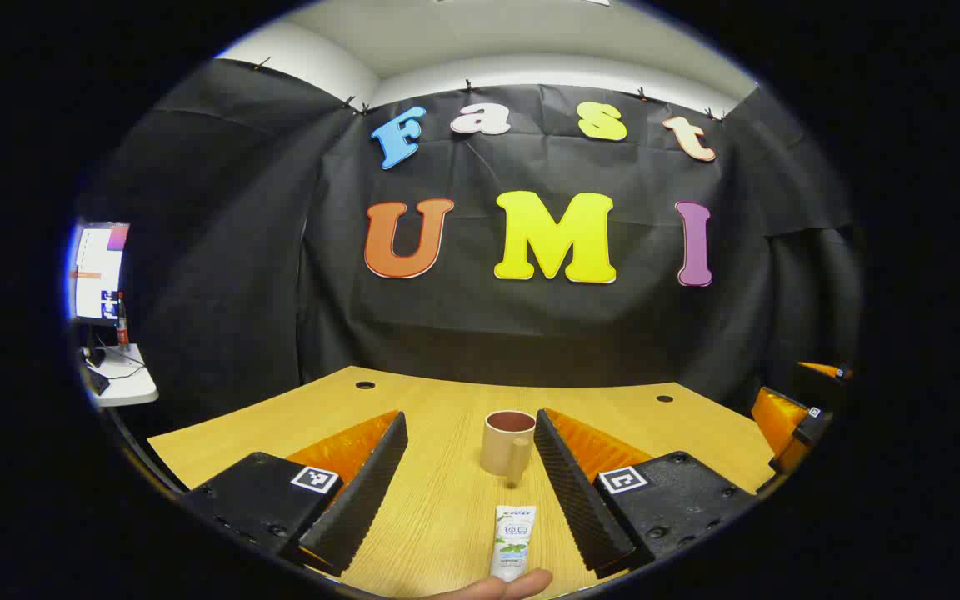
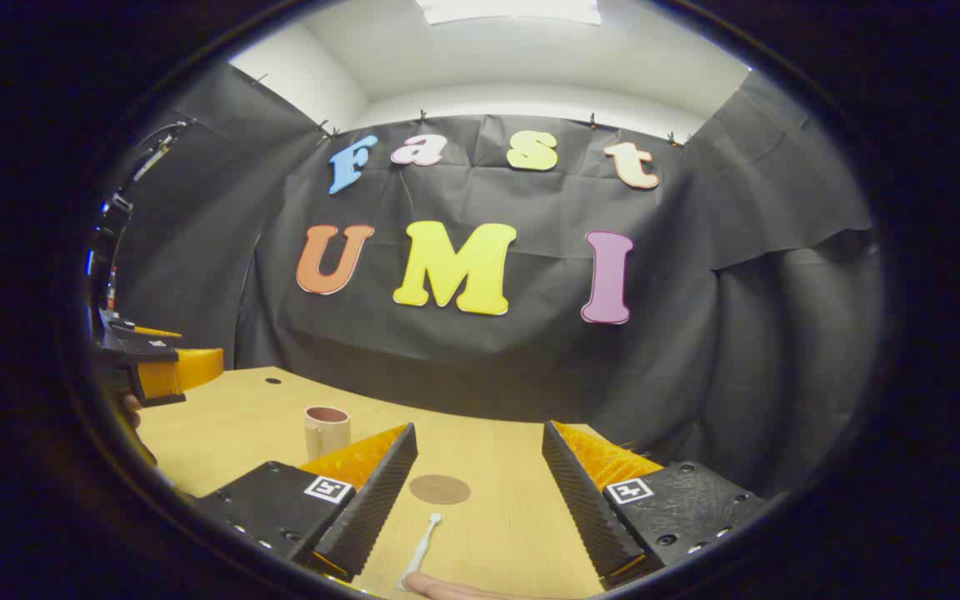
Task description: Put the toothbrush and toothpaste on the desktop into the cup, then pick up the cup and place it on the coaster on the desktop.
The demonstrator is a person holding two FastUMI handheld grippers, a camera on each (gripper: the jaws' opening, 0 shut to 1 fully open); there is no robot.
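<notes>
— So, what lies on the wood-grain desktop?
— A soft white toothpaste tube, flat between the ribbed fingers of the left gripper, jaws wide apart and holding nothing. Beyond it stands a beige handled cup, upright.
— And on the right?
— The right gripper gapes too, empty. A slim white toothbrush lies between its fingers, a flat round brown coaster just beyond, nothing blocking either.

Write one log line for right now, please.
left gripper open, over toothpaste | right gripper open, over toothbrush | cup empty | coaster bare
</notes>
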